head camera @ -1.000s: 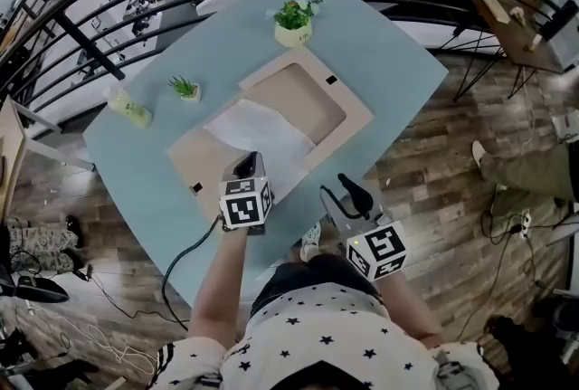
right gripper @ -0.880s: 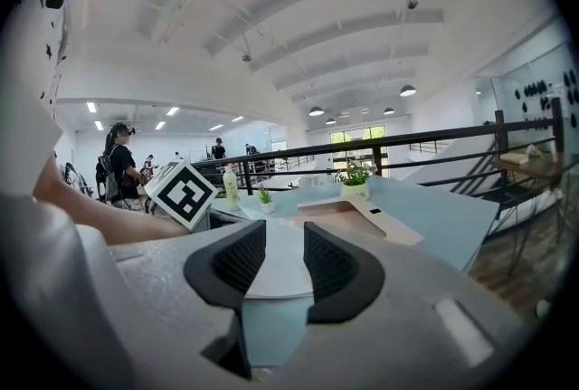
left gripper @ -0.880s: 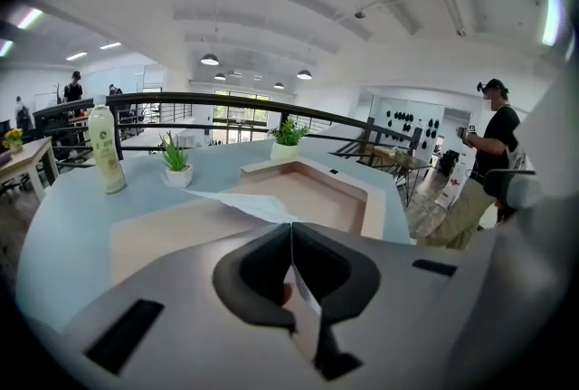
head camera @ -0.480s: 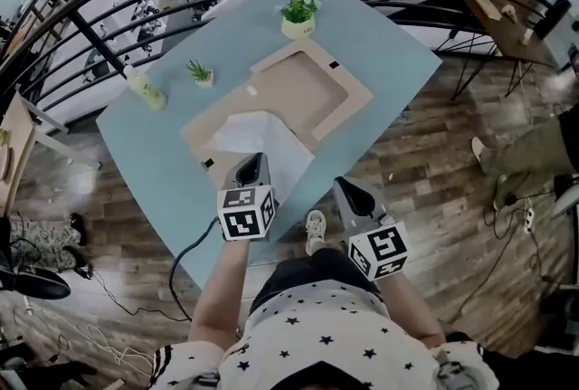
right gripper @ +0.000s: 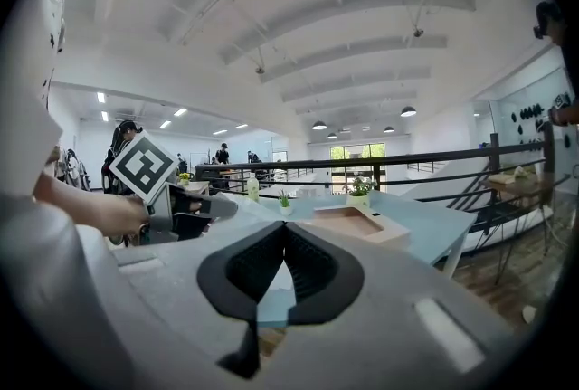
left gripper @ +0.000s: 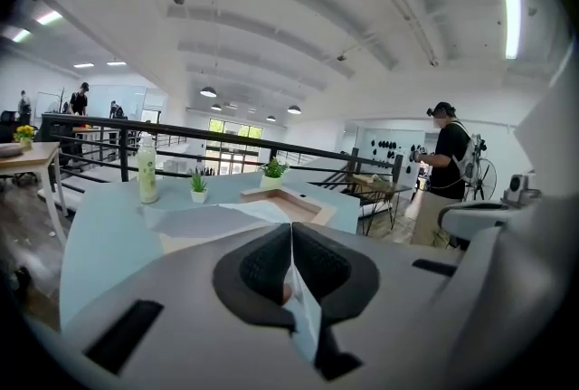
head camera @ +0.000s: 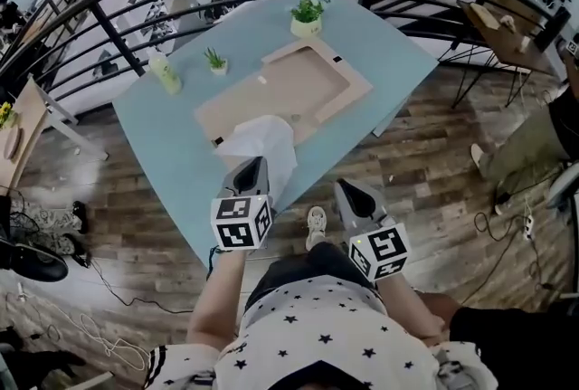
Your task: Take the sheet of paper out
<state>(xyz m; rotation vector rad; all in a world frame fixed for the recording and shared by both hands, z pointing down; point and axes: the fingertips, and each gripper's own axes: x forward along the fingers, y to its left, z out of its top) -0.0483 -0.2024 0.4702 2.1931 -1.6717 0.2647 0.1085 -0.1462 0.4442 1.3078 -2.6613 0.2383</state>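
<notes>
The white sheet of paper [head camera: 261, 142] hangs over the near edge of the light blue table [head camera: 389, 44], partly off the beige cardboard tray [head camera: 344, 94]. My left gripper [head camera: 255, 164] is shut on the sheet's near edge. In the left gripper view the paper [left gripper: 217, 218] runs forward from the left gripper [left gripper: 291, 230], pinched between its pads. My right gripper [head camera: 346, 187] hovers off the table's edge over the floor, to the right of the left one. In the right gripper view the right gripper [right gripper: 285, 230] is closing its jaws the last bit, with nothing between them.
Two small potted plants [head camera: 307, 17] [head camera: 215, 62] and a pale bottle [head camera: 165, 71] stand at the table's far side. A black railing [head camera: 118, 35] curves round behind it. Another person [left gripper: 445, 162] stands to the right. Wooden floor and cables lie below.
Both grippers have drawn back from the table toward the person. The left one pulled the paper out of the tray's recess to the table's near edge. The right jaws have closed.
</notes>
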